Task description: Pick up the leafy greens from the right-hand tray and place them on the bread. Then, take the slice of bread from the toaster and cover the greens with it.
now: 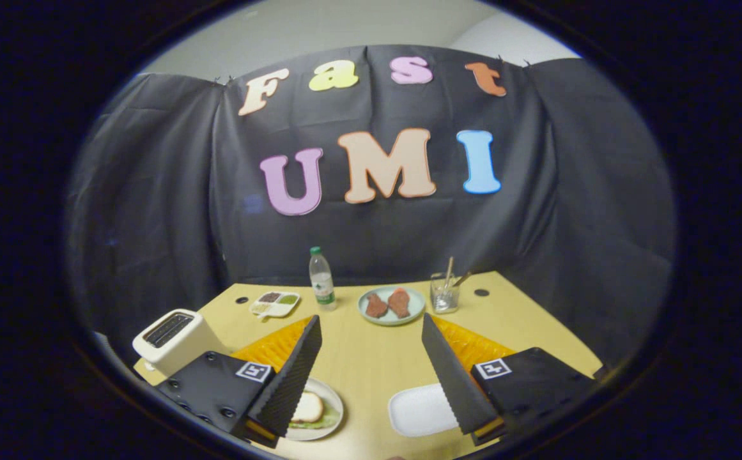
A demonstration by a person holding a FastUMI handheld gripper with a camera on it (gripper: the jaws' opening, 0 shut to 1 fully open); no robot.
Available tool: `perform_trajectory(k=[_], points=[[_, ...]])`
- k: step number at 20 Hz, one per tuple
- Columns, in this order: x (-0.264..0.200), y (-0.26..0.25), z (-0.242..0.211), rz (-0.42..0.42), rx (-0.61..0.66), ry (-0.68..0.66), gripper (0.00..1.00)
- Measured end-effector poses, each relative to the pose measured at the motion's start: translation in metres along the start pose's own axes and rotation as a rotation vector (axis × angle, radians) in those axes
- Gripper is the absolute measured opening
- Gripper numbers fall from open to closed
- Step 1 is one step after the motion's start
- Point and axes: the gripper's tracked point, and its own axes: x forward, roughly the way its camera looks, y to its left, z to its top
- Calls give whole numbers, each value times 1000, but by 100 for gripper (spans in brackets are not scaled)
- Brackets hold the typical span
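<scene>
We hold the tongs [371,377] wide open w/ nothing between them, above the tabletop [371,358]. Bread slice [307,406] sits over the greens [326,420] on the plate [335,399], lower left — looks done; the white tray [418,409], lower right, is bare. Best now: back off w/o nudging the plate. Toaster [176,338] at left. Bottle [321,279] label unreadable.

The gripper [371,338] hangs above the table with its two black, ribbed fingers [294,377] spread wide apart and nothing between them. Each finger slants inward toward its tip, backed by an orange wedge and mounted on a black block bearing a square marker.
</scene>
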Motion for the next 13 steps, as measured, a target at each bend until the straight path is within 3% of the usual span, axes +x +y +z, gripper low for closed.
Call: perform_trajectory(k=[4,13], points=[[-17,-13,42,-14,-36,-103,99],[-40,-46,70,-17,-9,-180,99]])
